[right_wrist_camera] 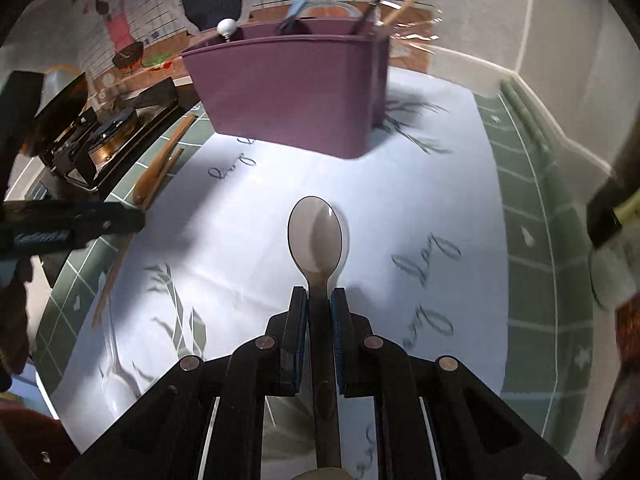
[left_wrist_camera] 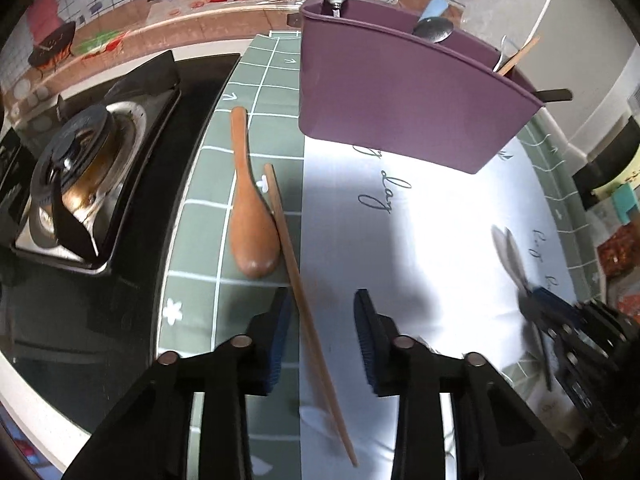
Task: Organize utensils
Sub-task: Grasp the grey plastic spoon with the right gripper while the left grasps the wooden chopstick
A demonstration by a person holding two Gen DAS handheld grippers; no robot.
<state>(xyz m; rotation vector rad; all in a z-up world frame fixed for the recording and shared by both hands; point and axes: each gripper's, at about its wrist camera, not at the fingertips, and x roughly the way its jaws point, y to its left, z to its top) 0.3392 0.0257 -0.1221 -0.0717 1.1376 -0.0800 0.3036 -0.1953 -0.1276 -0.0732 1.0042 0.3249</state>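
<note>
Left claw [left_wrist_camera: 322, 336]: we see its jaws apart, one blue pad on each side of a wooden chopstick [left_wrist_camera: 308, 312] that lies flat on the table; the left pad is right by the stick, the right pad stands clear of it, so nothing is gripped.
Right claw [right_wrist_camera: 319, 312]: we find it clamped narrow on the handle of a metal spoon [right_wrist_camera: 316, 236], bowl pointing forward and lifted above the cloth.
Wooden spoon [left_wrist_camera: 250, 216]: lying on the green grid cloth [left_wrist_camera: 192, 240], just beside the chopstick, its bowl toward the camera; touching or not, we cannot tell.
Purple holder [left_wrist_camera: 400, 92]: standing at the far side of the white printed sheet [left_wrist_camera: 420, 240]; we see a white knob-topped handle at one end and a metal spoon bowl, a blue handle, and a wooden stick rising from it.
Stove [left_wrist_camera: 80, 176]: to the left of the cloth, burner uncovered.
Table [left_wrist_camera: 24, 392]: we see its pale edge at the lower left in the left wrist view.
Right claw from the left view: blurred at the right edge, spoon sticking out.
</note>
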